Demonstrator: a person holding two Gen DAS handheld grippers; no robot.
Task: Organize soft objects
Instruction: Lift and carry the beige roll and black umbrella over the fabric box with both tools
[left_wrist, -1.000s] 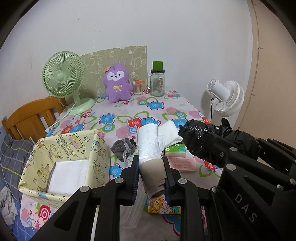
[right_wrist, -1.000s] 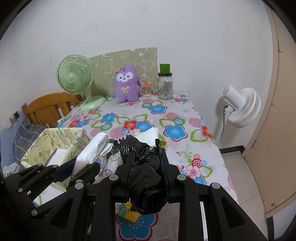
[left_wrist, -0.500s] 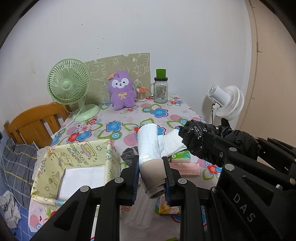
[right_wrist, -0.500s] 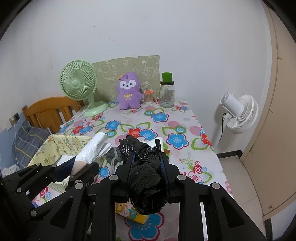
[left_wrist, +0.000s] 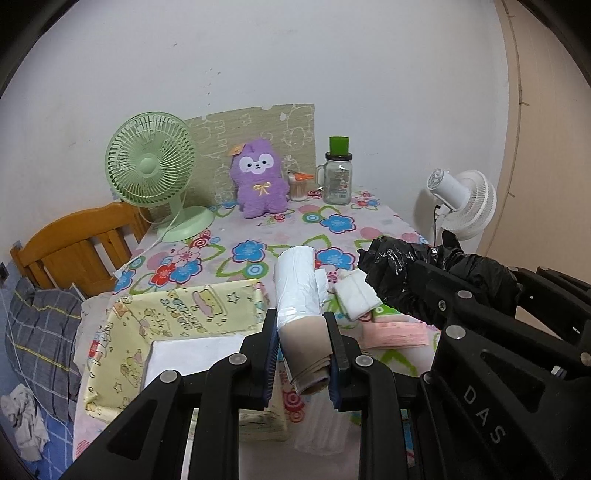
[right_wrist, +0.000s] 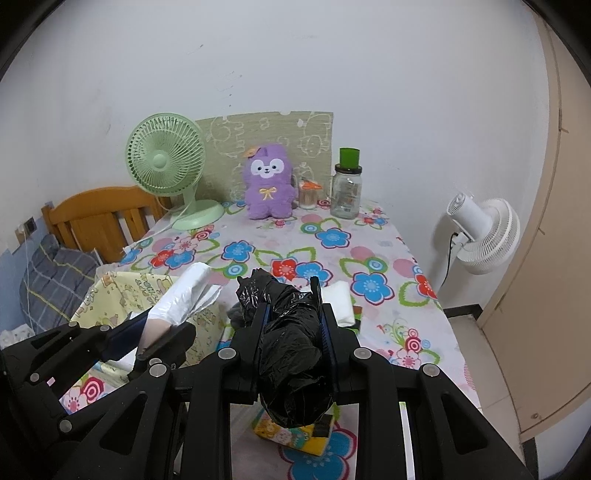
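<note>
Far left, off the bench: wooden headboard (left_wrist: 70, 251) w/ grey plaid bedding (left_wrist: 40, 339) below it. On the bench (right_wrist: 369, 258), w/ its flowered cloth, the green fan (left_wrist: 151, 173) stands at the back left corner; a yellow cartoon-print box (left_wrist: 184, 314) sits near the front left edge, something white lying flat inside.

Left claw (left_wrist: 303, 354) is clenched on a white bag roll (left_wrist: 299, 291), pads gripping its tan core end, roll held above the bench just right of the box's rim. In the right wrist view it juts up and over the box edge.

Centre back: purple plush (right_wrist: 269, 184) upright against a beige printed board (right_wrist: 266, 136), small toothpick jar (right_wrist: 308, 194) and glass jar w/ green cap (right_wrist: 347, 184) beside it to the right.

Right claw (right_wrist: 291, 328) is clamped around a black bag roll (right_wrist: 291, 350), crinkled plastic bulging out front & rear of the fingers, lifted clear of the bench. Under/behind it: folded white pad (left_wrist: 354, 295), pink packet (left_wrist: 395, 332), colourful tissue pack (right_wrist: 291, 432) at the near edge.

Far right, past the bench edge: white fan (right_wrist: 484, 236) on the floor by a beige door (right_wrist: 554, 258).
</note>
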